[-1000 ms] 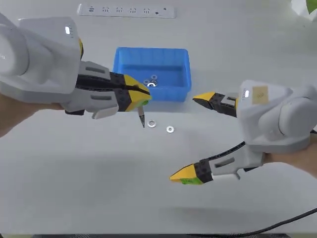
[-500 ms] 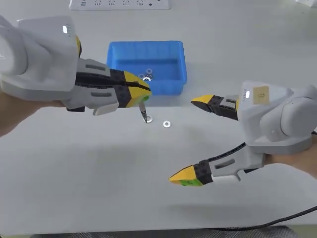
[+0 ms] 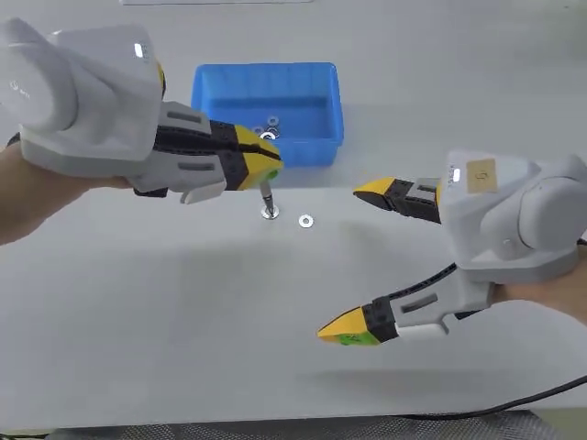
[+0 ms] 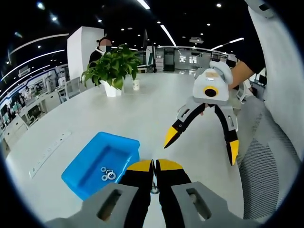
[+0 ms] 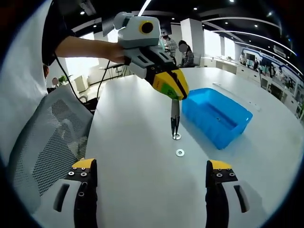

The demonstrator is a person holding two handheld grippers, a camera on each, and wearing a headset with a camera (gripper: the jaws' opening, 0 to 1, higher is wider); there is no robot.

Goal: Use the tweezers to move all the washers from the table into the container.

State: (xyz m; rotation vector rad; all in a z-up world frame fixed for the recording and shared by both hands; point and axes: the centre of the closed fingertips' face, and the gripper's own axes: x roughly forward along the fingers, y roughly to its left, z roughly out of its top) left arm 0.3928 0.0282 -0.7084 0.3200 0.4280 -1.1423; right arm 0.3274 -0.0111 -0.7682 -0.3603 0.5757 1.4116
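Note:
My left gripper (image 3: 271, 166) is shut on metal tweezers (image 3: 267, 196) that point straight down at the table. Their tip touches one washer (image 3: 269, 214), which lies flat; I cannot tell whether it is pinched. A second washer (image 3: 305, 220) lies just to its right. In the right gripper view, the tweezers (image 5: 175, 118) stand on the washer (image 5: 176, 137), with the other washer (image 5: 180, 152) nearer. The blue container (image 3: 206, 96) behind holds several washers (image 3: 269, 129). My right gripper (image 3: 348, 259) hangs wide open to the right, with nothing between its jaws.
In the left gripper view the blue container (image 4: 85, 161) is at lower left and the open right gripper (image 4: 201, 149) faces me. A potted plant (image 4: 114, 71) stands far back on the table. A mesh chair (image 5: 47, 137) is beside the table, and a black cable (image 3: 514, 399) trails off at the front right.
The tweezers' tip has shifted right from beside the nearer washer onto it. The right gripper has stayed put and open. The head camera has tilted, so the container sits higher in the picture.

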